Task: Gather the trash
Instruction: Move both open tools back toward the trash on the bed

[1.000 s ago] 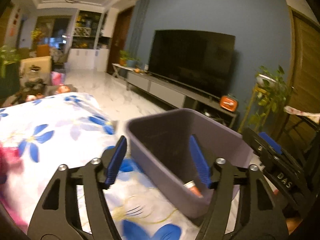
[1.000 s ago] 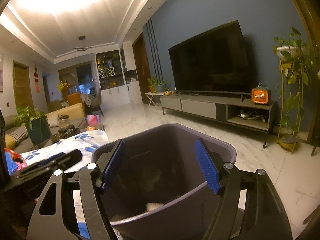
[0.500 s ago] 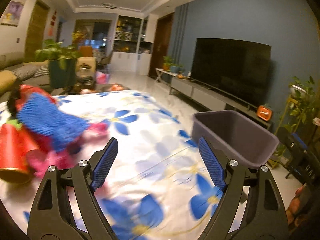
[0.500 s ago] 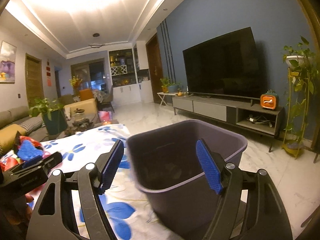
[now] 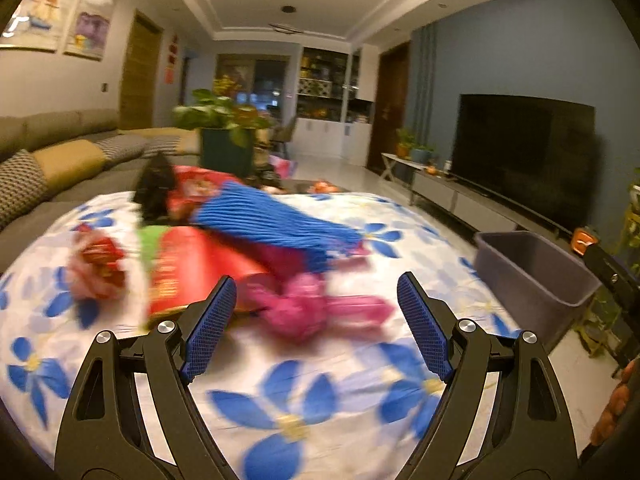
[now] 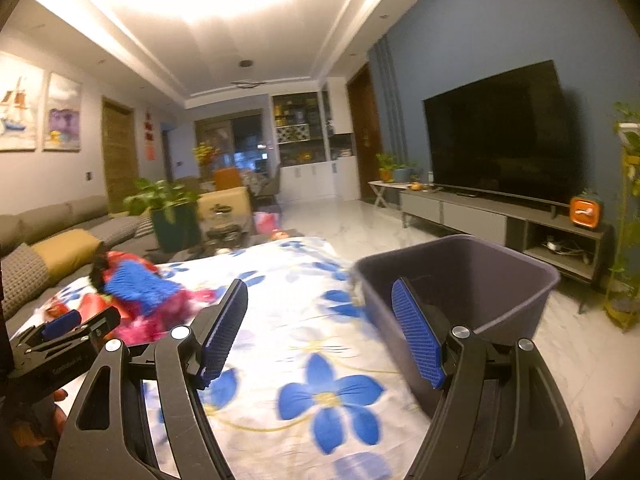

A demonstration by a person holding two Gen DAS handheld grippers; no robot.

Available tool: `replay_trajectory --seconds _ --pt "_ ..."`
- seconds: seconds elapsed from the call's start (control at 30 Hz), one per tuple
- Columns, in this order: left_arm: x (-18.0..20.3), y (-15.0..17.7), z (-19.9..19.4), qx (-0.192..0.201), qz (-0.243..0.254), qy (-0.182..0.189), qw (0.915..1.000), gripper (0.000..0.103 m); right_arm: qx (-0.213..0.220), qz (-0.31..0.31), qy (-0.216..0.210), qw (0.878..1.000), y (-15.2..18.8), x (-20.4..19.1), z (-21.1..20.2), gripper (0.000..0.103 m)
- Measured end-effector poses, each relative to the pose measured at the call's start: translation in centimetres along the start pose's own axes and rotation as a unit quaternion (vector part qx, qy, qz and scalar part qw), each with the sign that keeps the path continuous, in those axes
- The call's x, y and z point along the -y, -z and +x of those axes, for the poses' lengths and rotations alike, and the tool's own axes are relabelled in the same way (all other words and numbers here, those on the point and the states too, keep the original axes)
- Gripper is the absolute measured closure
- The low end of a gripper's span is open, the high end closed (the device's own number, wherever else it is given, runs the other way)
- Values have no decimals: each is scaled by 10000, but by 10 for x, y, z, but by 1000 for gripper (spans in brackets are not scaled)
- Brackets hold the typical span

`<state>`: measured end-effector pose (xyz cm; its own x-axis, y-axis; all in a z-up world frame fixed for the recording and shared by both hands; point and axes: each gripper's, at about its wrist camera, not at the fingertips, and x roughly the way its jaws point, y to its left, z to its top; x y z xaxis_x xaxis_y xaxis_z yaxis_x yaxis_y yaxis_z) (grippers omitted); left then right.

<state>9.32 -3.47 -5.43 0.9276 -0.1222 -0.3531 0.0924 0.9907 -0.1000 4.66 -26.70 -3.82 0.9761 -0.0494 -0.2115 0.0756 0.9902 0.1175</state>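
Left tongs (image 5: 316,320) spread and empty, facing the trash pile (image 5: 256,256) on the worktop (image 5: 304,400).
Take one wrapper at its edge; right tongs (image 6: 318,334), also spread, wait by the bin (image 6: 464,280).

Motion blur smears the trash pile (image 5: 256,252) at the centre left of the left wrist view, so the red packets, the blue ribbed piece and the pink wrapper (image 5: 316,308) cannot be identified, nor their print read. The flowered cloth (image 5: 304,384) below them is smeared too. The grey bin (image 5: 536,268) at the right edge shows only its rim and near wall; its contents are hidden. In the right wrist view the right claw (image 6: 318,334) covers the bin's (image 6: 500,264) near corner, and its floor is too dark to read.
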Motion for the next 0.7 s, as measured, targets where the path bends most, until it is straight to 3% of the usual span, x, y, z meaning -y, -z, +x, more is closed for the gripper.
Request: replay_trajectory --seconds 0.33,0.7 --pt "-77 10 -22 74 -308 -896 9955 22 -327 -286 -683 9967 22 -64 24 30" --pt "-128 13 -23 67 -627 -1360 9887 22 -711 -528 -1200 9888 48 -135 79 30"
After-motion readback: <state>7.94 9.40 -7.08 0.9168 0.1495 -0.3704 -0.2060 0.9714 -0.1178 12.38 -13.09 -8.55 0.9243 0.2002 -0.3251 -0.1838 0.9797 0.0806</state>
